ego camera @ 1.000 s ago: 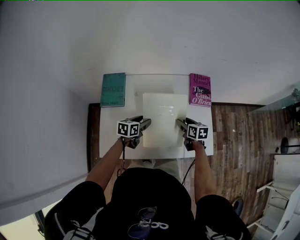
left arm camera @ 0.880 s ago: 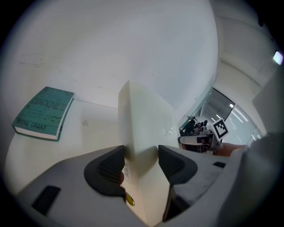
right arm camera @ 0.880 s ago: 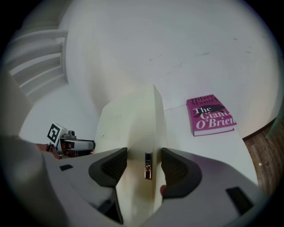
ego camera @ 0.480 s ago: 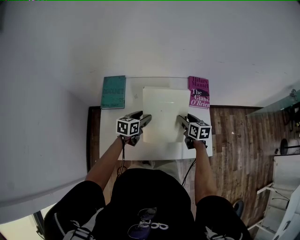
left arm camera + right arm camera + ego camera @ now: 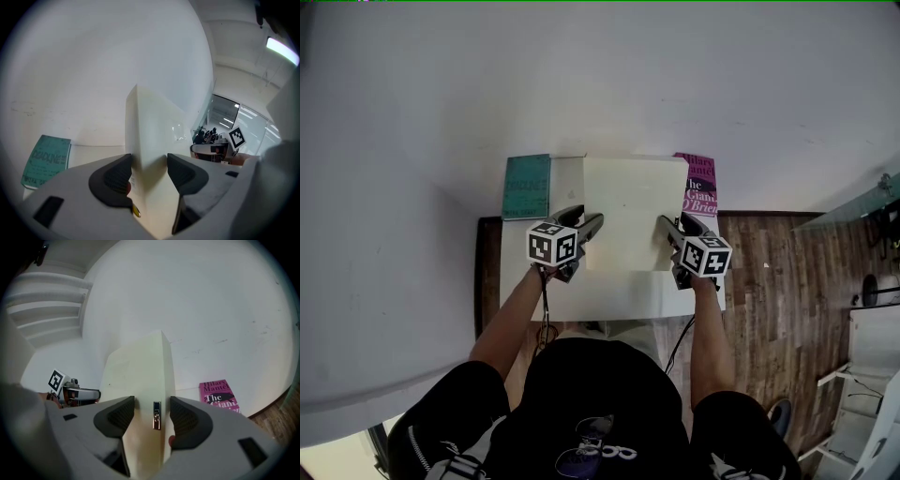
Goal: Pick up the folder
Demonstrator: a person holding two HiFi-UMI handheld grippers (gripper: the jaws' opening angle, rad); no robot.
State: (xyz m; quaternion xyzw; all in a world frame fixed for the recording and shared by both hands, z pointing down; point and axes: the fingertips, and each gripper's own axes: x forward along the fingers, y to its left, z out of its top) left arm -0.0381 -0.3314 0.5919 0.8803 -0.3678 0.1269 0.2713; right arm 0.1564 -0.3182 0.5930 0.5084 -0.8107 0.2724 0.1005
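Over white table (image 5: 609, 295), left tool (image 5: 596, 223) and right tool (image 5: 665, 225) each clamp the folder (image 5: 630, 211)

Count: 1 cream rectangular folder (image 5: 630, 211); 2 paperbacks, teal book (image 5: 528, 186) and magenta book (image 5: 699, 180); 1 white table (image 5: 609, 295); 2 claws, left claw (image 5: 592, 225), right claw (image 5: 666, 225).

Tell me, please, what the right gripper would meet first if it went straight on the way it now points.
The cream folder clamped in the right gripper's jaws fills its line. Past the folder's far edge it would probably meet the white wall, though depth is unclear.
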